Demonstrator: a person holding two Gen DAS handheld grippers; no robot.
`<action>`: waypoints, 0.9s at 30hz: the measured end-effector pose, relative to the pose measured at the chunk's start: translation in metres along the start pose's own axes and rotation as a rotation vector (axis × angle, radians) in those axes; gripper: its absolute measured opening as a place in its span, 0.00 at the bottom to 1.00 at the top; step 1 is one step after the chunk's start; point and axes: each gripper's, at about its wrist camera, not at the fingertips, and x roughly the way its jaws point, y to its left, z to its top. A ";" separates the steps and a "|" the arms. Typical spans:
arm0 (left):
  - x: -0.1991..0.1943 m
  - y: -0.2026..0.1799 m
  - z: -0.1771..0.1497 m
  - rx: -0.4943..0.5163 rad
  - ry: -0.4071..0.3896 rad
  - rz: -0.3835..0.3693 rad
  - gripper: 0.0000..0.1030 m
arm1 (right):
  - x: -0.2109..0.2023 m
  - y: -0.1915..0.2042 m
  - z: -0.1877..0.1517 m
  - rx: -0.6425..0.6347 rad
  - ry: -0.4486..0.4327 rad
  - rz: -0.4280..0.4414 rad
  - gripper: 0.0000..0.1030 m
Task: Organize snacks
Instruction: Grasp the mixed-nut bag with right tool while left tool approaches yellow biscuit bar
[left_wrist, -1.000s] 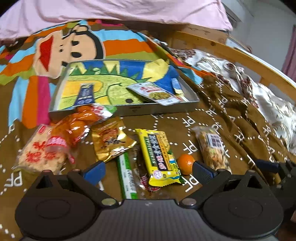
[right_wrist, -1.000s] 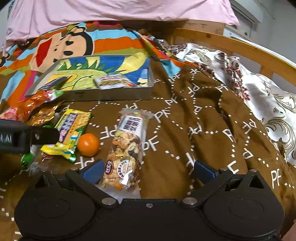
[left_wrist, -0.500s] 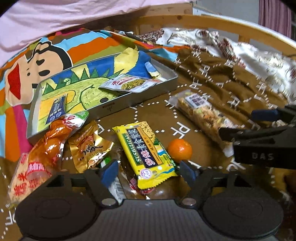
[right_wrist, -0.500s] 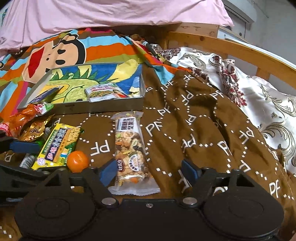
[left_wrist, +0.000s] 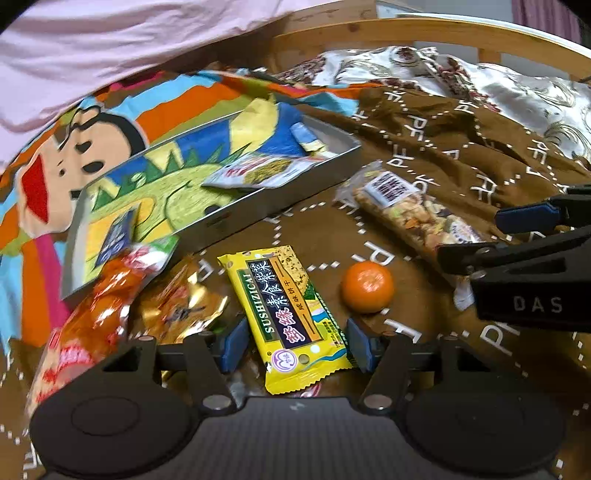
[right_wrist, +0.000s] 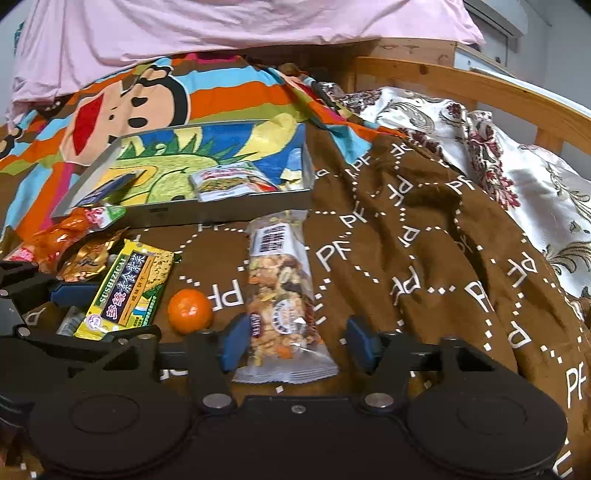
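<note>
My left gripper (left_wrist: 295, 347) is open, its fingers either side of the near end of a yellow seaweed-cracker pack (left_wrist: 286, 314), not pressing it. My right gripper (right_wrist: 297, 339) is open around the near end of a clear nut-mix bag (right_wrist: 282, 291). A small orange (left_wrist: 366, 287) lies between the two packs; it also shows in the right wrist view (right_wrist: 190, 311). A metal tray (left_wrist: 236, 212) with a cartoon lining holds a white-and-red snack pack (left_wrist: 264, 171) and a dark blue packet (left_wrist: 114, 240).
An orange snack bag (left_wrist: 99, 314) and a gold foil packet (left_wrist: 181, 302) lie left of the yellow pack. All sits on a brown patterned blanket (right_wrist: 424, 240) on a bed. A wooden bed rail (right_wrist: 480, 88) runs at the back right.
Both grippers have narrowed from wide open and moved in over their packs. The left view has swung right, and the right gripper now shows at its right edge.
</note>
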 end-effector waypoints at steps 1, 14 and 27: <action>-0.002 0.002 -0.001 -0.020 0.004 -0.003 0.60 | -0.001 0.001 0.000 -0.008 -0.005 0.000 0.46; -0.004 0.007 -0.002 -0.072 0.009 0.000 0.62 | 0.020 0.003 -0.001 -0.018 0.013 0.022 0.67; -0.015 0.008 -0.005 -0.093 -0.045 0.032 0.51 | 0.005 0.019 -0.006 -0.175 -0.101 -0.029 0.42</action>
